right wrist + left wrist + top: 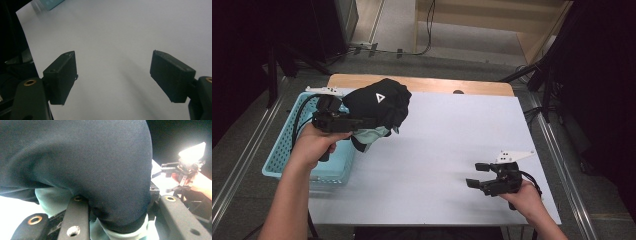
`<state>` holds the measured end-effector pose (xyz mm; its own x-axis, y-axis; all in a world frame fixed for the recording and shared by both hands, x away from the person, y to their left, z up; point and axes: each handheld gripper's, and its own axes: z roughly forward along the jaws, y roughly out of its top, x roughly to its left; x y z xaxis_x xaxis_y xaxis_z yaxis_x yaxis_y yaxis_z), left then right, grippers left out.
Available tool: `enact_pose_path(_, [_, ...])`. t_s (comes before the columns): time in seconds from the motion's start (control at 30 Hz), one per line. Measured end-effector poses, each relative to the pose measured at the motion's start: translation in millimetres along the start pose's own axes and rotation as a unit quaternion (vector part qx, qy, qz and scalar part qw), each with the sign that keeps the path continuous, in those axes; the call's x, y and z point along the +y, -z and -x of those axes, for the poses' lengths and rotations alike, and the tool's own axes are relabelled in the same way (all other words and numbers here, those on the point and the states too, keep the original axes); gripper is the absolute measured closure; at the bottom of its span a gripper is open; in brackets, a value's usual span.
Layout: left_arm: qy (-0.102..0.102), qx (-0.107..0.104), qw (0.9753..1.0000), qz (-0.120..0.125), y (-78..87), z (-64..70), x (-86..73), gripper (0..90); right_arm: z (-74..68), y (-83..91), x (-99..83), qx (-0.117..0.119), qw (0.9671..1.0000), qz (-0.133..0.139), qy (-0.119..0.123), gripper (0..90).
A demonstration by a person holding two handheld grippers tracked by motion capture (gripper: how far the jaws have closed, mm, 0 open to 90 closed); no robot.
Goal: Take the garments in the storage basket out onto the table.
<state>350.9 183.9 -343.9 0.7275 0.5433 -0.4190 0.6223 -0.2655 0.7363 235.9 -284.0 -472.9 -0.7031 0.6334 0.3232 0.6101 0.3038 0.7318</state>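
**Left tongs lifting a dark garment beside the basket, right tongs idling open**

The left gripper (362, 122) is clenching a bundled black garment (379, 102) and holding it up off the table (452, 130), just beyond the near-right corner of the light blue basket (287, 150). The bundle is sitting at and above the jaw tips, draping over them, with a white triangle mark facing up on its top. A pale mint-green piece of cloth (374, 134) is hanging out from under the black fabric, right at the jaws and slightly below them.

In the left gripper view the black garment (82, 165) is bulging directly over the two jaws, which are standing close on either side of a fold of it, and the mint-green cloth (57, 200) is showing between and beneath them. Farther off, to the upper right of these jaws, the right gripper (172, 178) is appearing with its grey plate catching the light.

The right gripper (479, 175) is resting low near the front right part of the table, well apart from the garment, with its jaws spread wide and nothing between them. In the right gripper view the right gripper (112, 77) is looking down its own two black pads at bare white table (120, 37); a corner of the blue basket (51, 3) is showing far ahead of the left-hand jaw, at the top edge
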Motion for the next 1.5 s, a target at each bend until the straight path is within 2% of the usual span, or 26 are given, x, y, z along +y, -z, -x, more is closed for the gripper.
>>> enact_pose_path(0.27, [-0.008,-0.012,0.9998,-0.014,-18.5,3.8,3.0,61.1,-0.5,3.4,-3.5,-0.005,1.0000,0.003,-0.007,20.0])
enact_pose_path(0.57, [-0.012,-0.018,0.9995,-0.021,-36.6,6.4,7.2,61.1,-0.2,10.2,-7.8,-0.025,0.9996,0.009,-0.008,20.0])
enact_pose_path(0.8, [-0.016,-0.026,0.9987,-0.039,-55.2,11.1,8.7,61.0,-0.2,13.3,-11.4,-0.031,0.9994,0.011,-0.012,20.0])
enact_pose_path(0.97, [-0.009,-0.047,0.9981,-0.040,-63.8,11.8,9.1,61.1,-0.3,16.4,-13.6,-0.036,0.9991,0.012,-0.017,20.0])
enact_pose_path(1.07, [-0.016,-0.044,0.9978,-0.047,-69.3,14.0,9.2,61.0,-0.7,18.1,-15.1,-0.037,0.9991,0.013,-0.018,20.0])
enact_pose_path(1.27, [-0.018,-0.048,0.9974,-0.051,-80.9,16.0,9.5,61.0,-0.4,20.7,-17.4,-0.041,0.9988,0.015,-0.022,20.0])
enact_pose_path(1.5, [-0.019,-0.042,0.9977,-0.050,-92.3,18.3,7.6,61.0,-1.3,22.3,-19.1,-0.043,0.9987,0.015,-0.023,20.0])
